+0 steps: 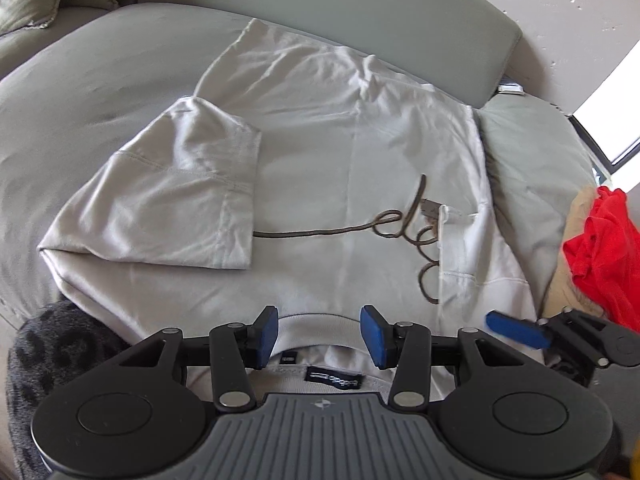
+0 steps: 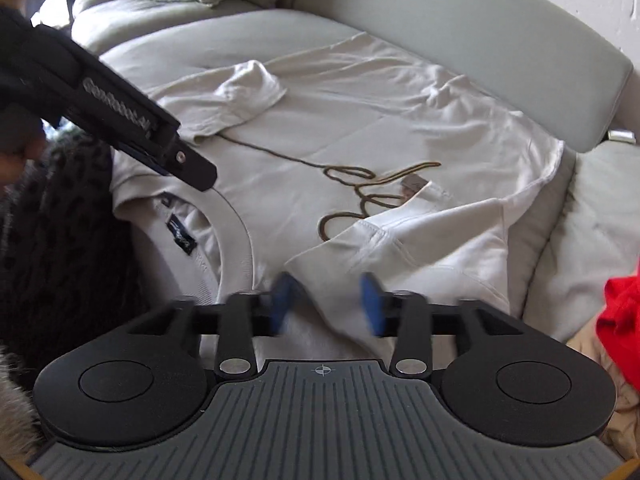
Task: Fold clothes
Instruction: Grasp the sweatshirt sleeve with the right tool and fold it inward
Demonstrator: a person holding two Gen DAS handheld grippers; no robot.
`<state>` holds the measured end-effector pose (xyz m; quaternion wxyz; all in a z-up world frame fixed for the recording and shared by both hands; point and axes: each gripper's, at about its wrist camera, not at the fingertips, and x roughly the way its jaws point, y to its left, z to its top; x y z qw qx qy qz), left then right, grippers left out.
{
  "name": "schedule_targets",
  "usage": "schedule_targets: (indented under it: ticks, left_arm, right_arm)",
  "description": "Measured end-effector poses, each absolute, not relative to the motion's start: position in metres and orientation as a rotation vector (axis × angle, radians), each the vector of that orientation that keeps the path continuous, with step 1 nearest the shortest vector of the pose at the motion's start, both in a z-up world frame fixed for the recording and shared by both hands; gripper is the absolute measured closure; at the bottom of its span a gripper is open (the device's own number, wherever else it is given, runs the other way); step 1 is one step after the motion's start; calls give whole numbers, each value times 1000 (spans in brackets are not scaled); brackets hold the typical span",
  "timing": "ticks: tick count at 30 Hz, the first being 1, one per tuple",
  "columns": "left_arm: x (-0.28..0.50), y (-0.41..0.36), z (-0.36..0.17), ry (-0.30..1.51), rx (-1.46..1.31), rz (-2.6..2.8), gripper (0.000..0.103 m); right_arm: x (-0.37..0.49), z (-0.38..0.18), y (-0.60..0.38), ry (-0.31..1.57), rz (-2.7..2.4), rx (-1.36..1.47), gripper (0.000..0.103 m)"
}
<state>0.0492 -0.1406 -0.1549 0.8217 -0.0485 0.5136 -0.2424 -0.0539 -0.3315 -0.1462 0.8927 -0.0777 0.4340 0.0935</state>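
- Left wrist view: white t-shirt (image 1: 320, 168) lies spread face up on the grey sofa (image 1: 100, 92), collar nearest the camera, hem towards the sofa back.
- Landmark is the collar (image 1: 316, 320): left tongs (image 1: 319, 336) hover just over it, spread, nothing between the pads.
- Right tongs (image 2: 326, 304) sit to the right of the collar over the shoulder, spread and blurred; cloth lies below them but I can't see the pads pressing it, so I judge nothing is pinched.
- One sleeve (image 1: 172, 188), left of the collar, is already turned in over the chest. The other sleeve (image 2: 404, 240), right of the collar, looks half turned in and bunched.
- Risk: tongs closing on the top layer only at the collar, so the back layer stays down and the fold goes crooked.
- Risk: bunched right sleeve gets trapped under the next fold and leaves a lump; it wants flattening first.
- Risk: soft sofa cushion gives under pressure, so cloth slides or wrinkles when pulled.
- Risk: left and right tongs are close together near the collar and could knock each other.
- Risk: red garment (image 1: 604, 248) lies far right of the collar at the sofa's end; a wide swing could snag or drag it.
- Dark spotted fabric (image 1: 52, 344) left of the collar touches the shoulder edge and could catch.
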Motion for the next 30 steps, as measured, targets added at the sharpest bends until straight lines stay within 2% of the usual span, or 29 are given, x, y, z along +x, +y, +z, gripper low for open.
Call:
schedule_targets:
  ticks: [4, 6, 7, 8, 10, 14, 21, 22, 23, 30]
  left_arm:
    - [61, -162, -155, 1094, -113, -572, 60]
    - [71, -183, -154, 1083, -108, -611, 60]
    - [78, -195, -155, 1085, -109, -630, 60]
    - [86, -206, -157, 1091, -113, -647, 60]
    - [100, -229, -160, 1092, -121, -674, 60]
    - [121, -267, -173, 1069, -84, -705, 61]
    - [137, -297, -192, 1105, -69, -748, 63]
    - [136, -299, -191, 1092, -55, -757, 75]
    - [134, -300, -189, 1077, -40, -768, 102]
    - [117, -287, -168, 907, 26, -743, 103]
  right_arm:
    - [-61, -123, -366, 899, 153, 39, 46]
    - [-57, -125, -386, 918, 91, 139, 51]
    - [-55, -129, -395, 927, 64, 186, 59]
    - [-54, -133, -403, 937, 43, 230, 72]
    - [-52, -144, -411, 981, 3, 252, 83]
    - [-53, -168, -424, 1088, -71, 241, 81]
    - [-58, -177, -444, 1085, -63, 333, 67]
    - [-58, -178, -445, 1084, -62, 338, 66]
    - [-58, -179, -445, 1083, -59, 341, 66]
    - [-52, -176, -441, 1095, -63, 331, 63]
